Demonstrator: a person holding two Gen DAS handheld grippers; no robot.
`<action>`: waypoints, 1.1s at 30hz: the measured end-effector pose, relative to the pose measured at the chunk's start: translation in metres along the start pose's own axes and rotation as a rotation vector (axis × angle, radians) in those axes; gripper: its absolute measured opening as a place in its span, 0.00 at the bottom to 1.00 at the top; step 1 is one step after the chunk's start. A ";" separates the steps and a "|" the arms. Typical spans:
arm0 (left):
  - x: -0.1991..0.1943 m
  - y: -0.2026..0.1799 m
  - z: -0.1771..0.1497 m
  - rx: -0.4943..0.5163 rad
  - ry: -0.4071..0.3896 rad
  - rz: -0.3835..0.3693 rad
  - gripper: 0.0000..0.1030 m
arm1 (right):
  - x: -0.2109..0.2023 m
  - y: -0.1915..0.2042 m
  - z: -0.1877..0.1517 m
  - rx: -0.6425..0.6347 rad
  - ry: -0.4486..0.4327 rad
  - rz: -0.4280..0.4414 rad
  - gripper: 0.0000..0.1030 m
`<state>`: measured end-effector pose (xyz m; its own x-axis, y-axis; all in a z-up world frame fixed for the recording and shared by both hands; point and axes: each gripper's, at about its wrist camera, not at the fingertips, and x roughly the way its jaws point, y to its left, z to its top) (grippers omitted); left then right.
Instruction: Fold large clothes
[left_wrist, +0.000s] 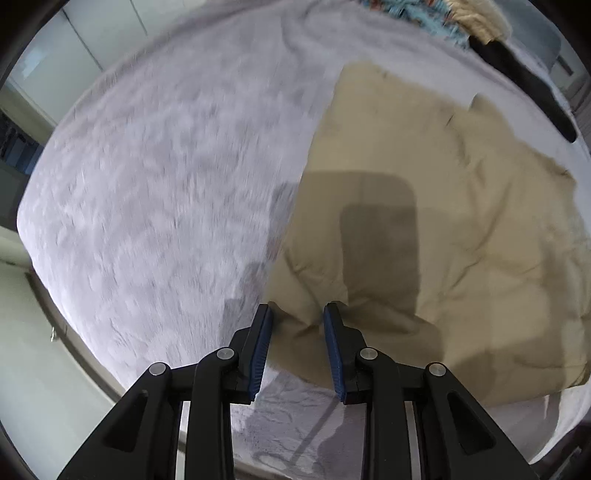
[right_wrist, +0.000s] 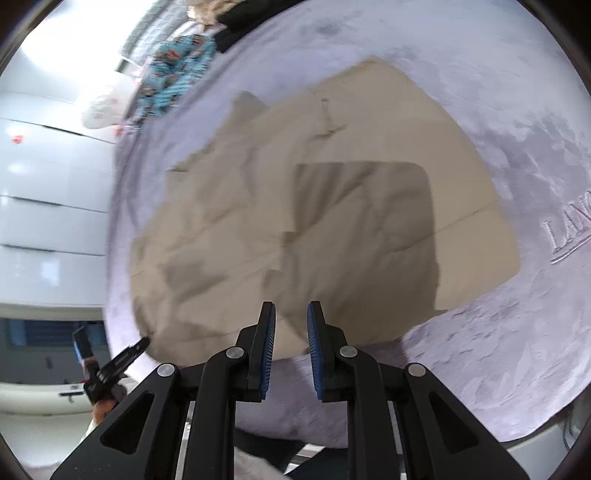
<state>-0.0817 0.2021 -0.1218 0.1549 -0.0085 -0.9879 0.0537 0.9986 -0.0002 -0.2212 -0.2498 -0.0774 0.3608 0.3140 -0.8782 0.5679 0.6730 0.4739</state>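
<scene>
A large beige garment (left_wrist: 424, 206) lies spread and wrinkled on a pale grey fleece blanket (left_wrist: 166, 184). My left gripper (left_wrist: 298, 310) is open, its blue-padded fingers (left_wrist: 264, 332) straddling the garment's near left corner. In the right wrist view the same garment (right_wrist: 332, 192) fills the middle. My right gripper (right_wrist: 291, 308) is open over its near edge, with a fold of cloth between the fingers. The left gripper (right_wrist: 122, 358) shows at the lower left of that view.
A black garment (left_wrist: 524, 85), a blue patterned cloth (left_wrist: 417, 14) and a cream item lie at the blanket's far edge. The blanket (right_wrist: 517, 332) carries embossed lettering (right_wrist: 569, 229). White cabinets (right_wrist: 48, 177) stand to the side.
</scene>
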 end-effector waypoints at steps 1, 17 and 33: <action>0.001 0.001 -0.001 -0.001 0.010 0.001 0.30 | 0.002 -0.005 -0.001 0.009 0.009 -0.015 0.19; -0.065 -0.027 -0.030 0.013 -0.040 -0.016 0.30 | 0.006 -0.030 -0.016 0.016 0.074 -0.002 0.19; -0.058 -0.009 0.023 0.155 -0.055 -0.070 0.97 | 0.040 0.065 -0.031 -0.009 0.047 -0.006 0.20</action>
<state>-0.0681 0.1922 -0.0609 0.1989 -0.0853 -0.9763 0.2167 0.9754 -0.0411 -0.1928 -0.1727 -0.0842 0.3221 0.3409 -0.8832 0.5631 0.6810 0.4682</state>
